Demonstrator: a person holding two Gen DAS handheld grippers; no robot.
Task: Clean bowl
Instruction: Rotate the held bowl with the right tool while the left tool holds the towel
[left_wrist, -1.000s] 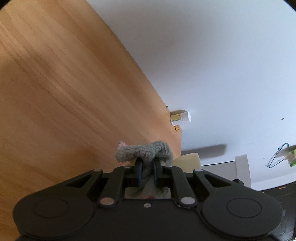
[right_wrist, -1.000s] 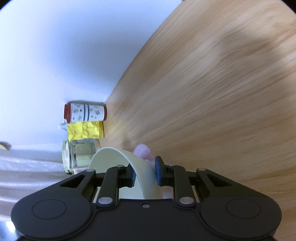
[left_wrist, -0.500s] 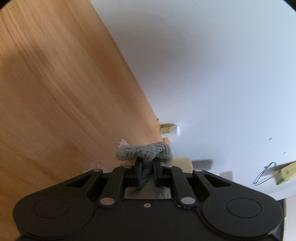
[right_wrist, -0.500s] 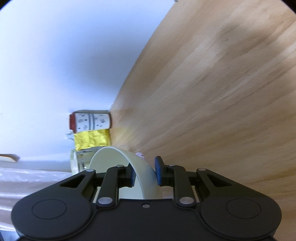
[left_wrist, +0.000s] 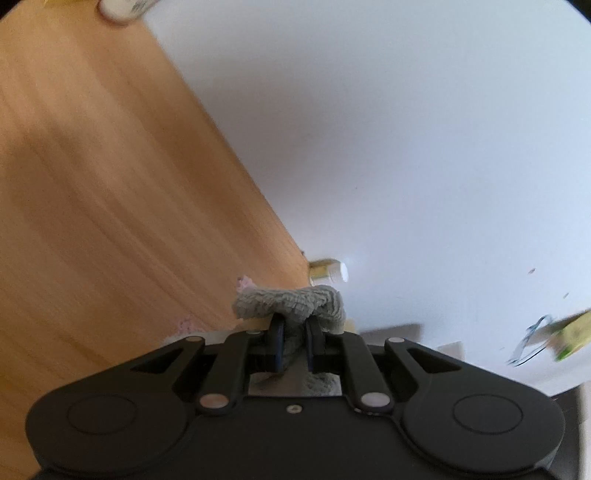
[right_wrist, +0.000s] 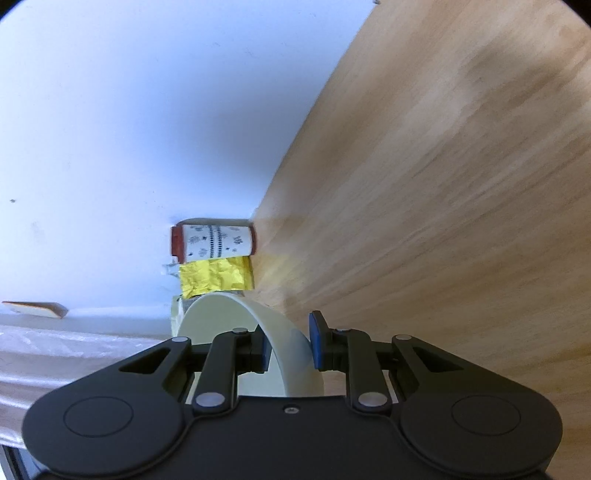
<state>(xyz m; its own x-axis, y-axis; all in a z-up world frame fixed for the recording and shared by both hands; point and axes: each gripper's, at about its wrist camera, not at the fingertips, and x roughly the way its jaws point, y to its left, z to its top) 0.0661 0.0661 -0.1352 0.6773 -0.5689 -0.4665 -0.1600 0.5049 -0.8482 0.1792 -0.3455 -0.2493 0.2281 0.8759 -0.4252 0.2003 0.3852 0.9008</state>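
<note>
The left gripper (left_wrist: 293, 341) has its jaws clamped on a grey cloth (left_wrist: 291, 301), a nubby, looped terry fabric bunched into a soft roll that bulges past the fingertips. Beside it a small pink crumb-like fleck (left_wrist: 243, 283) shows against the wood. The right gripper (right_wrist: 288, 341) has its jaws clamped on the wall of the bowl (right_wrist: 236, 317), a smooth, matte, pale cream vessel with a thin rounded rim, held on edge so the rim arcs between the blue pads.

The table (left_wrist: 92, 184) is light wood with long straight grain, its surface broad and bare in both views. Its far edge runs against a plain white wall (left_wrist: 406, 147). Along that edge stand a cylindrical tin (right_wrist: 212, 242) with a red lid and printed white body, a crinkled yellow foil packet (right_wrist: 216, 277) touching it, and, in the left view, a small blurred jar (left_wrist: 327, 271).
</note>
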